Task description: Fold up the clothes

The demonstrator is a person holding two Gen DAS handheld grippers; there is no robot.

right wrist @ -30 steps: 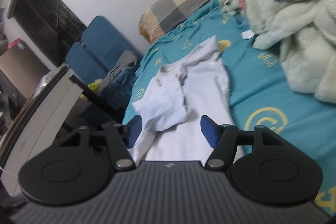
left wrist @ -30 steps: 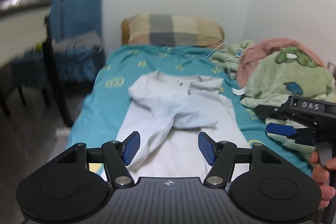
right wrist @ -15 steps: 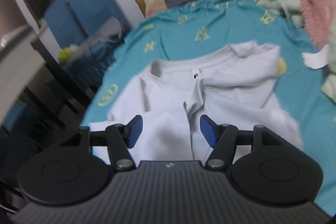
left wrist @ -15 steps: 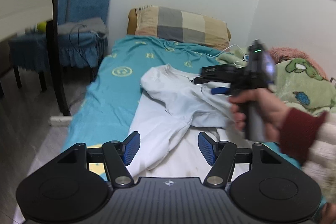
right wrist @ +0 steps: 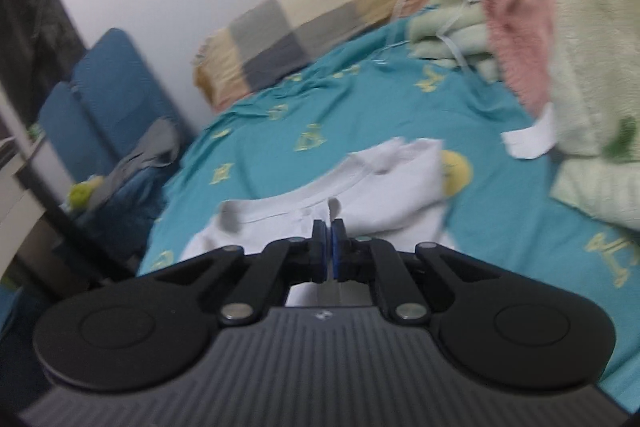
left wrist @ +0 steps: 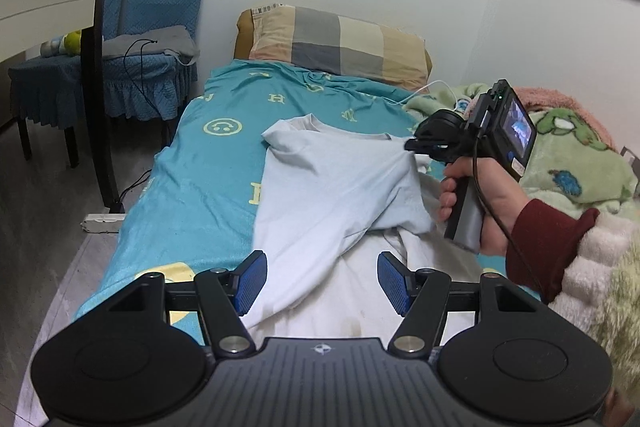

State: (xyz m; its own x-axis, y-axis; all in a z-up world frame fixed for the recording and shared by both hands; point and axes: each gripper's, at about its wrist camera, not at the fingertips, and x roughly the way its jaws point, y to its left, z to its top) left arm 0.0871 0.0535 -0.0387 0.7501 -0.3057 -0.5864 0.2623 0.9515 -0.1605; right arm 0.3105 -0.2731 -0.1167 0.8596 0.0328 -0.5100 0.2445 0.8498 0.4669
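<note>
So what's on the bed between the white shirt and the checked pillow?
Only bare teal bedsheet between the shirt and pillow, clearest in the left wrist view.

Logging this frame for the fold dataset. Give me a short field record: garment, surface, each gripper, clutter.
garment: white shirt, crumpled, partly lifted at one edge
surface: bed with teal sheet
right gripper: shut on the shirt near its collar
left gripper: open, above the shirt's near end, holding nothing
clutter: green blanket on the bed's right side, checked pillow at the head
beside bed: blue chair
</note>
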